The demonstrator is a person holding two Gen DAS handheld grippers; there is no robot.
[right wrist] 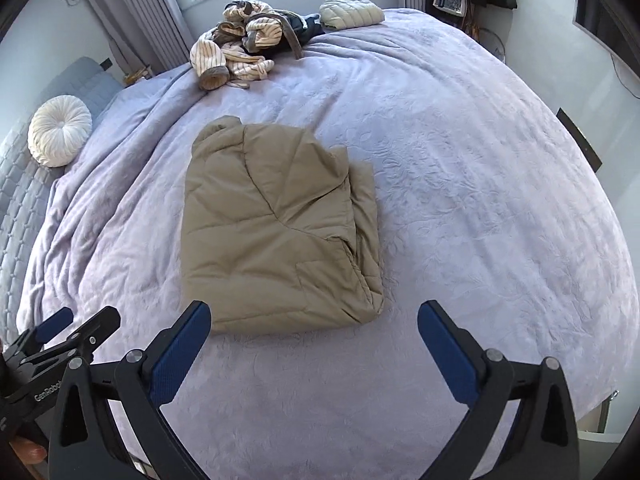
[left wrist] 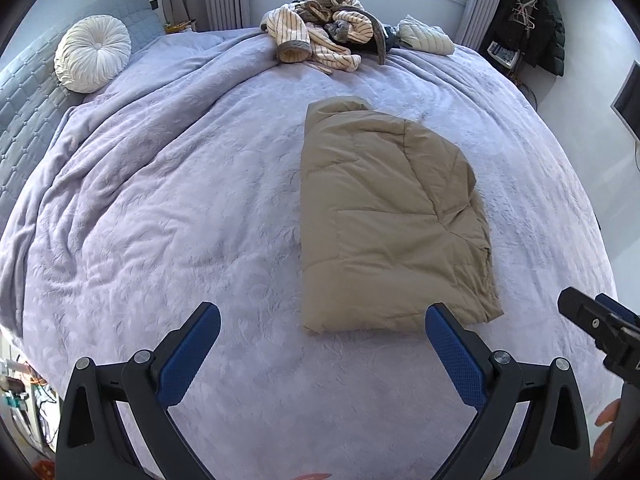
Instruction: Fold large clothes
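Observation:
A tan padded jacket (left wrist: 384, 216) lies folded into a rough rectangle on the lilac bedspread (left wrist: 180, 200); it also shows in the right wrist view (right wrist: 276, 232). My left gripper (left wrist: 322, 318) is open and empty, held above the bed just short of the jacket's near edge, toward its left. My right gripper (right wrist: 314, 316) is open and empty, just short of the jacket's near right corner. The right gripper's tip shows at the left wrist view's right edge (left wrist: 592, 328); the left gripper shows at the right wrist view's lower left (right wrist: 60, 336).
A heap of striped cream and dark clothes (left wrist: 324, 36) and a folded pale quilted garment (left wrist: 424, 36) lie at the bed's far side. A round white cushion (left wrist: 92, 54) leans on the grey headboard (left wrist: 24, 120) at left. Dark coats (left wrist: 536, 24) hang at the right wall.

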